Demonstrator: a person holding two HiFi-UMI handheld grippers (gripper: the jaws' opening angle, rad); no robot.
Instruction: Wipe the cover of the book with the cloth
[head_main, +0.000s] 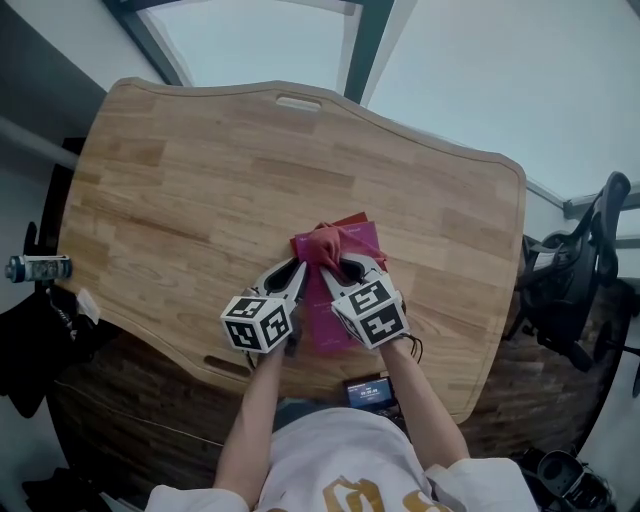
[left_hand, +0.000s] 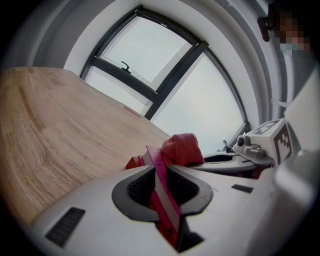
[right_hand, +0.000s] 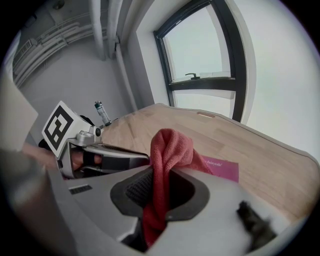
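A thin magenta book (head_main: 350, 245) lies on the wooden table (head_main: 180, 200) near its front edge. My left gripper (head_main: 297, 268) is shut on the book's left edge, which runs between the jaws in the left gripper view as the book (left_hand: 161, 192). A red cloth (head_main: 324, 243) is bunched on the cover. My right gripper (head_main: 347, 266) is shut on the cloth (right_hand: 162, 165), which rises from between its jaws. Beyond it the book's cover (right_hand: 220, 168) shows flat on the wood.
An office chair (head_main: 575, 270) stands to the right of the table. A small bottle (head_main: 38, 268) sits off the table's left edge. A phone (head_main: 368, 392) rests at the person's lap. A window (right_hand: 210, 55) lies beyond the table's far side.
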